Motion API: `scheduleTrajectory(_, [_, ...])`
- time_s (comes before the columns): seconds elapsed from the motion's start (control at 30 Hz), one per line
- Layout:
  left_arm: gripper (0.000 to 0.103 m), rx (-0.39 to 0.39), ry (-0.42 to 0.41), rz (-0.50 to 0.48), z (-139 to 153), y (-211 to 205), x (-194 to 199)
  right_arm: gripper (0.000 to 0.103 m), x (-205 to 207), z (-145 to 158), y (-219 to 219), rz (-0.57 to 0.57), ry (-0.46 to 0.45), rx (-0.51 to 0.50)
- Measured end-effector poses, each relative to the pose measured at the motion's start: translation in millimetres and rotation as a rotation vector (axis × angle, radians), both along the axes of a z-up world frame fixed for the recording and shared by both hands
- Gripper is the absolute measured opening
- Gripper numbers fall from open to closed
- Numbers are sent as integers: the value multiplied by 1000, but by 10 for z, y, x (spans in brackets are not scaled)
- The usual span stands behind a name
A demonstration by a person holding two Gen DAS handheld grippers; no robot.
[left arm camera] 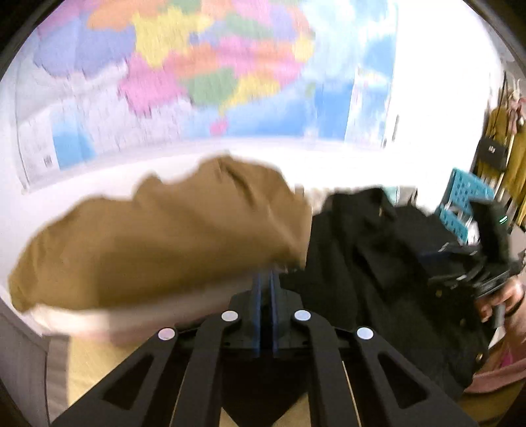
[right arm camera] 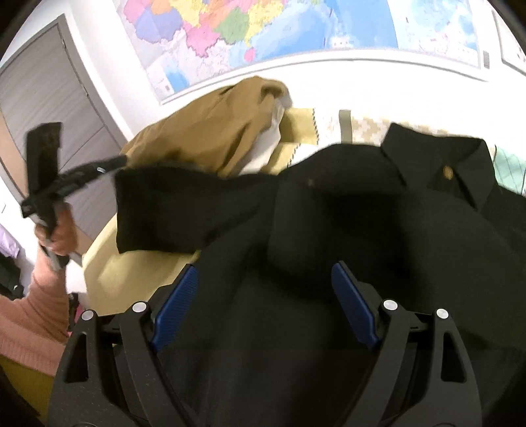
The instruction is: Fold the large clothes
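Black coat (right arm camera: 328, 230) and tan garment (right arm camera: 203, 141) on yellow bed (right arm camera: 125, 276) below wall map (right arm camera: 263, 29); left gripper (left arm camera: 266, 285) clenched, empty; right gripper (right arm camera: 263, 295) released.

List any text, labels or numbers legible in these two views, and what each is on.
Nothing can be read.
Wall map: printed place names and a legend block at its lower left corner, all too small or blurred.
Barcode-like mark on the map's lower left corner: blurred.
Black coat: gold button, no visible lettering.
Black bag: pale clasp, not a readable mark.
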State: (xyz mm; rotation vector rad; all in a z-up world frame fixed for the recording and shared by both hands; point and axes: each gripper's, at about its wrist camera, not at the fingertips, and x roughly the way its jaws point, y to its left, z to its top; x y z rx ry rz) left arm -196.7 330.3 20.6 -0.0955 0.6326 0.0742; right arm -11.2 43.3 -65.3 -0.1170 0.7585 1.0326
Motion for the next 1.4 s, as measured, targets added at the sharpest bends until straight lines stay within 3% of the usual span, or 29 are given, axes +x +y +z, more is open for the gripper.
scheduleTrajectory(0.1, [6, 28, -43, 4, 124, 31, -117, 82, 196, -45, 139, -15, 11, -12])
scheduleTrajectory(0.17, [36, 44, -23, -34, 29, -9, -151, 79, 377, -138, 247, -37, 48, -36])
scheduleTrajectory(0.2, [60, 57, 0, -49, -71, -39, -150, 79, 454, -191, 291, -43, 78, -39])
scheduleTrajectory(0.3, [76, 99, 93, -38, -398, 11, -172, 77, 458, -207, 342, -29, 94, -23])
scheduleTrajectory(0.33, [84, 84, 133, -21, -529, 70, -160, 80, 392, -167, 380, -10, 66, -26])
scheduleTrajectory(0.4, [88, 37, 175, 22, -711, 217, -139, 85, 275, -111, 437, 12, 20, -40])
scheduleTrajectory(0.5, [90, -55, 251, 139, -981, 510, -128, 87, 138, -31, 534, 42, -31, -51])
scheduleTrajectory(0.53, [90, -130, 265, 169, -1081, 641, -147, 87, 111, -7, 550, 44, -43, -49])
scheduleTrajectory(0.67, [90, -352, 230, 155, -1272, 840, -218, 85, 105, 17, 527, 30, -52, -30])
scheduleTrajectory(0.7, [84, -357, 209, 143, -1270, 816, -206, 85, 119, 11, 524, 34, -45, -28])
scheduleTrajectory(0.73, [59, -353, 190, 118, -1252, 767, -179, 84, 131, -9, 530, 46, -36, -29])
scheduleTrajectory(0.8, [31, -329, 162, 62, -1148, 592, -110, 84, 159, -63, 559, 40, -32, -49])
scheduleTrajectory(0.83, [20, -291, 122, 32, -1027, 471, -96, 84, 192, -113, 565, 38, -17, -60])
scheduleTrajectory(0.9, [13, -300, 23, -41, -771, 324, -158, 84, 269, -209, 547, 23, 23, -68])
scheduleTrajectory(1.0, [13, -288, -122, -145, -273, 73, -279, 85, 398, -318, 451, -9, 89, -69])
scheduleTrajectory(1.07, [13, -273, -183, -208, 23, -94, -282, 84, 407, -252, 333, 1, 128, -6])
scheduleTrajectory(1.17, [13, -279, -227, -328, 339, -362, -158, 85, 234, 53, 145, 79, 104, 117])
scheduleTrajectory(1.27, [15, -225, -223, -371, 367, -626, 10, 89, -3, 296, 48, 163, 48, 188])
scheduleTrajectory(1.3, [25, -224, -200, -379, 320, -675, 94, 89, -84, 337, 55, 169, 21, 177])
scheduleTrajectory(1.33, [42, -217, -180, -376, 262, -690, 152, 89, -135, 349, 85, 179, 13, 168])
scheduleTrajectory(1.4, [65, -163, -153, -305, 111, -713, 213, 89, -227, 326, 162, 216, 18, 154])
